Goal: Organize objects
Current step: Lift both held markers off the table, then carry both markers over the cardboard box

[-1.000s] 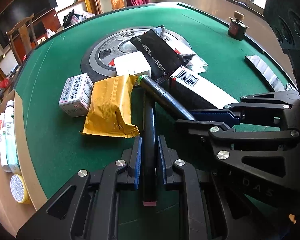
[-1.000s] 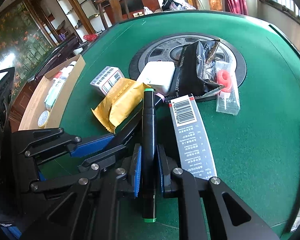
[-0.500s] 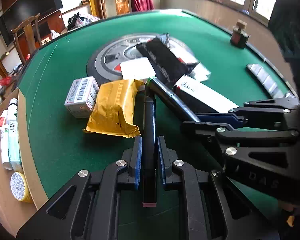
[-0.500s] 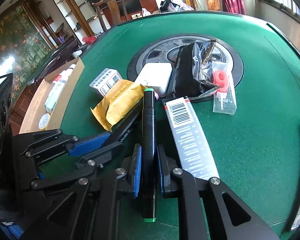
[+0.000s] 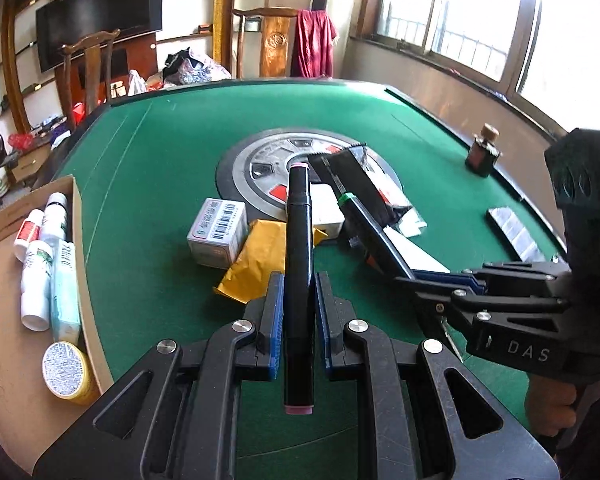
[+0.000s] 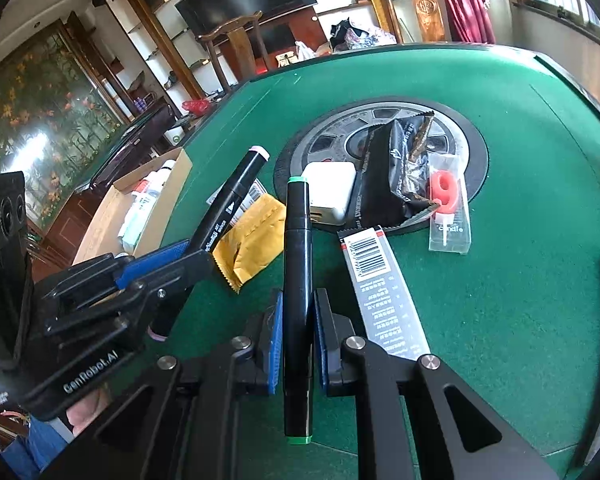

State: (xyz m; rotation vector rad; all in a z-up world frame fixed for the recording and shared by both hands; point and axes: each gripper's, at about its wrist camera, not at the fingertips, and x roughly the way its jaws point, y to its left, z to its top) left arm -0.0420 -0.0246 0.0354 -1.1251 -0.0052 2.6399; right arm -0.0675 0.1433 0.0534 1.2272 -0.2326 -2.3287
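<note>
**Two markers gripped, one per gripper, above the green tabletop**

Hidden or unclear: the yellow pouch (image 5: 256, 258) is partly covered by the pink marker (image 5: 298, 240) in the left view. The white box (image 6: 330, 188) is overlapped by the black pouch (image 6: 388, 176). Print on the grey strip (image 6: 380, 292) is too small to read. A pale strip at the right edge is cut off. One small dark bottle (image 5: 482, 152) stands near the far rim; its label is illegible.

Materials and shapes: tabletop (image 5: 160, 180) is green felt with a round metal disc (image 5: 260, 164) at centre. Markers are black cylinders with coloured end caps. The cardboard box (image 5: 78, 216) at left holds white plastic bottles, three at least, and one round tin.

Left gripper (image 5: 298, 312): fingers closed tight on the pink marker, held clear of the felt. Right gripper (image 6: 298, 336): fingers closed tight on the green marker (image 6: 298, 260). Two markers counted, one barcode carton (image 5: 218, 232), one clear candle pack (image 6: 446, 204).
</note>
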